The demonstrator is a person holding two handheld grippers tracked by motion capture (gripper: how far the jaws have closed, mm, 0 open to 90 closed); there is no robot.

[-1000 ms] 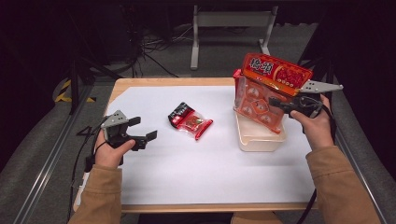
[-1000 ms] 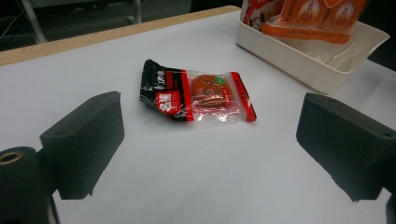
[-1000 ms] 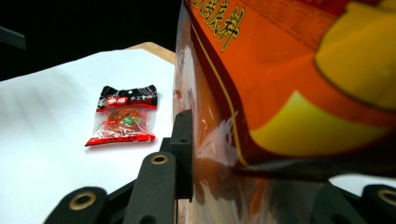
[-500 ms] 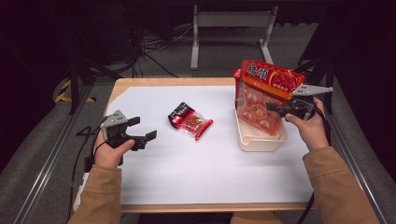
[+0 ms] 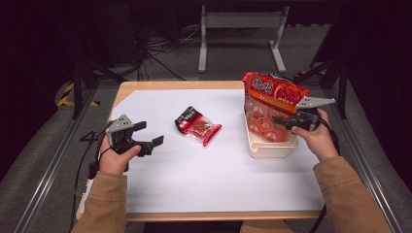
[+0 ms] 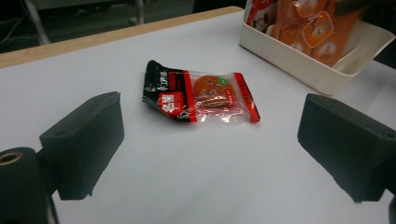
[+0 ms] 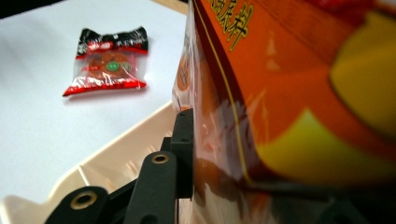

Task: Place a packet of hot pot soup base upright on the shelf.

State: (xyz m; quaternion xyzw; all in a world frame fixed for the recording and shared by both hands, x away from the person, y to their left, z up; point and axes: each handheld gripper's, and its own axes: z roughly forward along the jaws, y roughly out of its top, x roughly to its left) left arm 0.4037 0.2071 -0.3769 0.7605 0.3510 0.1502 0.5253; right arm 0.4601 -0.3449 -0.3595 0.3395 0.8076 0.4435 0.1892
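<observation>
White paper covers the counter [image 5: 218, 184], where my right tool [image 5: 284, 121] clamps the big snack bag [image 5: 274, 92] standing in the tub [image 5: 269, 148], likely seating it, while my left tool [image 5: 145, 141], wide, should next approach the small packet [image 5: 197, 126].

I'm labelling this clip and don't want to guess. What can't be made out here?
- Right gripper view: the big snack bag hides one jaw and fills the view, blurred.
- High view: the bag's print is too small to read; the bag covers the white tub's contents.
- Left gripper view: the tub is cut off by the edge.
</observation>
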